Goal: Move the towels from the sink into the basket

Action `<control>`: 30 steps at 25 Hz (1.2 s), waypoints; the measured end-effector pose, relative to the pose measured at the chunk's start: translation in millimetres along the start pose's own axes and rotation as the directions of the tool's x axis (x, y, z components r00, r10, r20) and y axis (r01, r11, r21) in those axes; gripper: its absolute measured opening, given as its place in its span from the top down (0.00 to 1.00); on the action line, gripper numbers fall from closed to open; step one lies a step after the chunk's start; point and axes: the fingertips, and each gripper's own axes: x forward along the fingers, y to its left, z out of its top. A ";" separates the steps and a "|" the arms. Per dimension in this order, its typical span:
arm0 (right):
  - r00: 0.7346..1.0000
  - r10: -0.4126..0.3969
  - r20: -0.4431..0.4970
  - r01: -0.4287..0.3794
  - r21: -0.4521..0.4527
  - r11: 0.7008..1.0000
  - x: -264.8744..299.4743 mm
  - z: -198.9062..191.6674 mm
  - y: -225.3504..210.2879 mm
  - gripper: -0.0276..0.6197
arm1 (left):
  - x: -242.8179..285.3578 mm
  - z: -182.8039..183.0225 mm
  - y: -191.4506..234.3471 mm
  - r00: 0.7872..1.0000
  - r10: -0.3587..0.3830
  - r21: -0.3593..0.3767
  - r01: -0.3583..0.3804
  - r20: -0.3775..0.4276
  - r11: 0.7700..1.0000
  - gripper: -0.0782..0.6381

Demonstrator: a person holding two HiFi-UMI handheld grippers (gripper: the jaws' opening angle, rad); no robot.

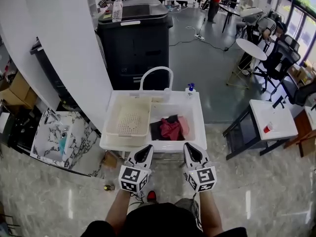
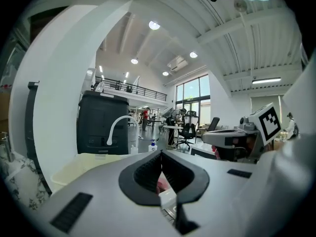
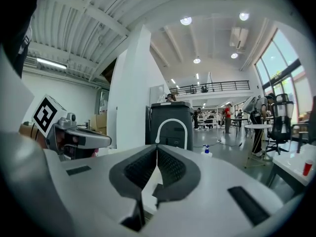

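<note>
big black machine (image 1: 136, 38) stood top centre behind the white sink (image 1: 197, 113), faucet (image 1: 156, 73) and spray bottle (image 1: 190, 89) on its back rim, cream basket (image 1: 129, 102) sat in its left half, crumpled black-and-pink towels (image 1: 170, 127) lay right of it, left gripper (image 1: 146, 151) and right gripper (image 1: 190, 149) both clenched empty, lower centre

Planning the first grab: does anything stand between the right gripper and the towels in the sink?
Only the sink's front rim lies between the right gripper and the towels. Nothing visible covers them, and the basket beside them stands open.
</note>
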 end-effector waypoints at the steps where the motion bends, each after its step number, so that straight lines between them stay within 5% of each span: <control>1: 1.000 -0.007 -0.001 0.007 -0.004 1.000 7.6 -1.0 1.6 0.91 | 3.8 -0.9 7.0 1.000 -0.009 -0.001 0.009 -0.001 1.000 0.88; 16: 0.997 0.033 -0.072 -0.034 -0.006 0.999 108.9 -22.5 -52.2 0.91 | 98.5 -1.9 47.8 1.000 -0.027 -0.061 0.027 -0.009 0.998 0.88; 24: 0.974 0.190 -0.122 -0.189 0.026 0.982 184.8 -42.3 -111.8 0.91 | 168.1 -5.6 73.9 0.990 0.127 -0.107 -0.133 -0.055 0.985 0.88; 30: 0.930 0.320 -0.182 -0.314 0.063 0.947 228.1 -74.4 -128.5 0.91 | 211.8 -25.5 79.0 0.974 0.205 -0.149 -0.218 -0.100 0.964 0.88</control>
